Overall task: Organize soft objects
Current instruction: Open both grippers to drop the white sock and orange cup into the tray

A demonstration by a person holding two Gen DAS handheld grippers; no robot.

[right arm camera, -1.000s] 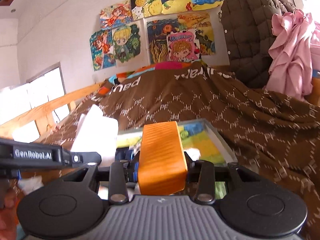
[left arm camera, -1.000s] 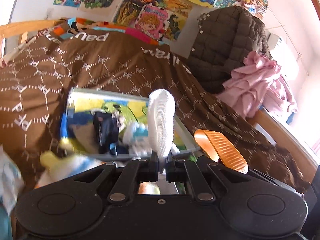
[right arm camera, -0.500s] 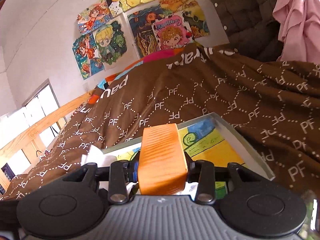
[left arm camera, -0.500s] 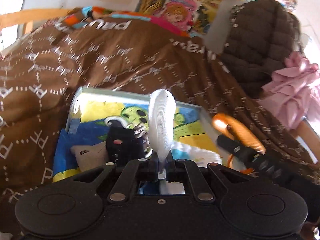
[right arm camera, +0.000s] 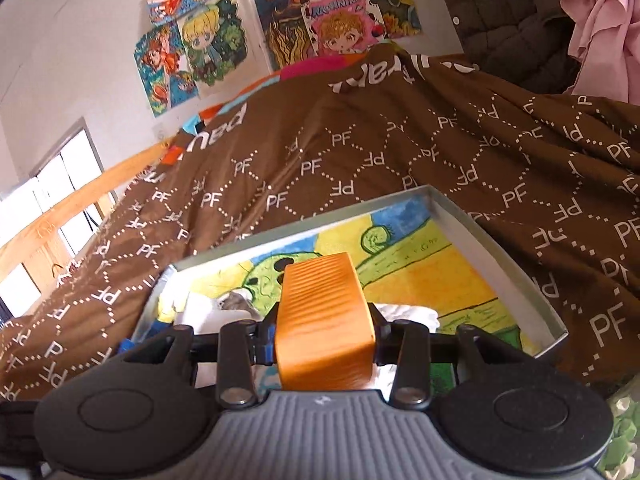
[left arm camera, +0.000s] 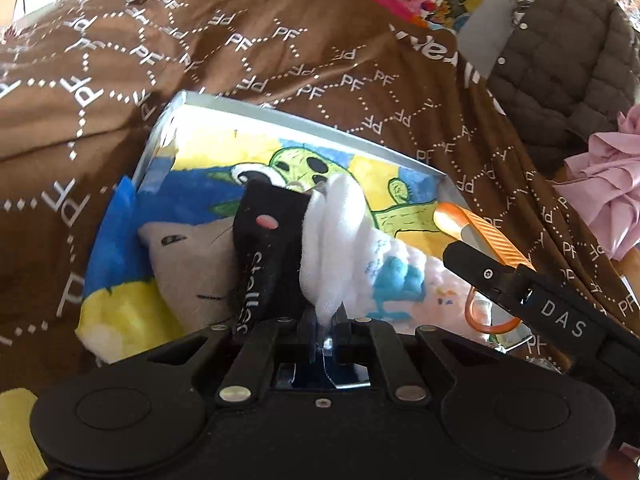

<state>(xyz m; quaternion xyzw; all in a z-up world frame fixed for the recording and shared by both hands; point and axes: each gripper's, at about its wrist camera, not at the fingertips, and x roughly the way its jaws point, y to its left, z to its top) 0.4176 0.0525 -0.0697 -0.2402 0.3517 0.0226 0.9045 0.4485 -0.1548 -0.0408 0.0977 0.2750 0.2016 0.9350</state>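
My left gripper (left arm camera: 325,320) is shut on a white sock (left arm camera: 334,240) and holds it low over a shallow grey box (left arm camera: 304,124) lined with a cactus drawing. In the box lie a black sock (left arm camera: 272,240), a beige sock with a face (left arm camera: 188,264) and a white-and-blue fluffy sock (left arm camera: 396,276). My right gripper (right arm camera: 324,320) has its orange fingers (right arm camera: 320,292) closed together with nothing seen between them; it hovers over the box's near right part and shows in the left wrist view (left arm camera: 480,236). The box also shows in the right wrist view (right arm camera: 480,232).
The box rests on a bed with a brown PF-patterned blanket (left arm camera: 280,48). A brown quilted jacket (left arm camera: 560,64) and pink clothes (left arm camera: 604,184) lie at the right. Posters (right arm camera: 224,40) hang on the wall. A wooden bed rail (right arm camera: 68,208) runs at the left.
Both grippers moved forward and down over the box. The white sock, upright before, now droops onto the socks in the box. The right gripper stayed shut.
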